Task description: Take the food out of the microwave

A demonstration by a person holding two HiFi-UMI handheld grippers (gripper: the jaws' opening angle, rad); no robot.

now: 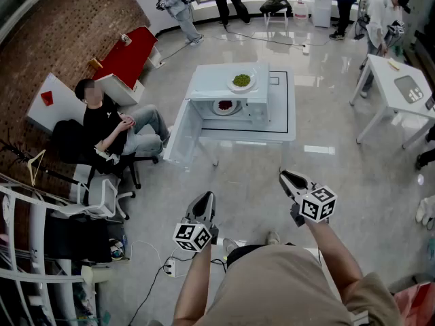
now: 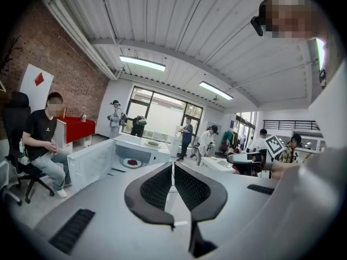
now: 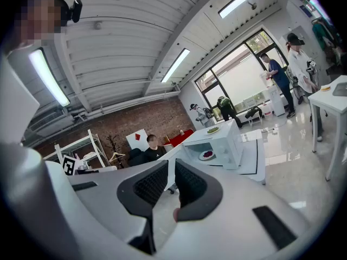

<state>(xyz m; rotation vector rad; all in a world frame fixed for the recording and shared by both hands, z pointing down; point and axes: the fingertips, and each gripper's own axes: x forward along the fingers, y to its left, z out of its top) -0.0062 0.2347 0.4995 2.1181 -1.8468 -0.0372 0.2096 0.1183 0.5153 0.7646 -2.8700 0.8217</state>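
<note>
A white microwave point(image 1: 234, 100) stands on a low white table point(image 1: 285, 124) a few steps ahead, its door point(image 1: 180, 133) swung open to the left. Inside lies a plate of red food point(image 1: 225, 106); a plate of green food point(image 1: 241, 81) rests on top. Both grippers hang in the air well short of it. My left gripper point(image 1: 206, 197) is shut and empty, as is my right gripper point(image 1: 285, 176). The left gripper view shows the left gripper point(image 2: 173, 166) aimed at the red plate point(image 2: 132, 162). In the right gripper view the right gripper point(image 3: 172, 162) faces the microwave point(image 3: 219, 142).
A person sits on an office chair point(image 1: 112, 131) left of the microwave table. A metal rack point(image 1: 41, 250) stands at the near left, a red cabinet point(image 1: 129, 53) at the far left, another white table point(image 1: 401, 90) at the right. Several people stand at the back.
</note>
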